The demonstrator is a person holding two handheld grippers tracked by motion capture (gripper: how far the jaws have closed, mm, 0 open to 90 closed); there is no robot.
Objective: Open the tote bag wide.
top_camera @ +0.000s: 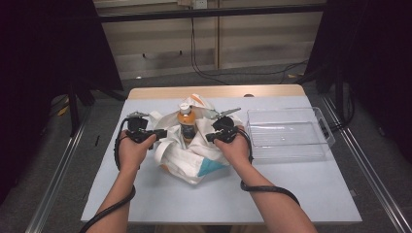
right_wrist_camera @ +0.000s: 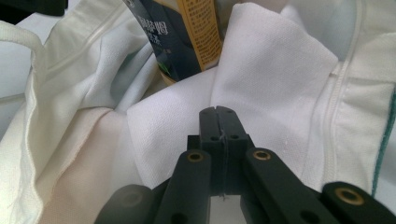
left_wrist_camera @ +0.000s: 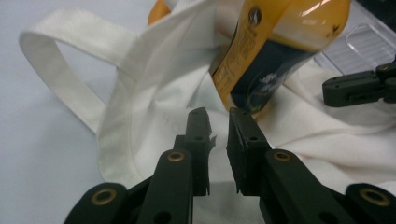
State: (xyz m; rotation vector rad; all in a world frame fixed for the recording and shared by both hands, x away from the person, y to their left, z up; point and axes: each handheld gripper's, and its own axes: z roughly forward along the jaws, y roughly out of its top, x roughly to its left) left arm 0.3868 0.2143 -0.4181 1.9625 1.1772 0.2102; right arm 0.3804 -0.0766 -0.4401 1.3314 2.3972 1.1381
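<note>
White cloth of a tote bag [top_camera: 187, 155] lies bunched in the middle of the desk [top_camera: 291, 189], with an orange bottle [top_camera: 186, 121] standing upright in its mouth. The right gripper [right_wrist_camera: 218, 110] is pressed together on a fold of the cloth, while the left gripper [left_wrist_camera: 218, 116] hovers slightly spread at the opposite rim, pinching nothing yet. The step in hand looks like freeing the bottle; next, the left should nip its rim and both draw the cloth down and apart.
</note>
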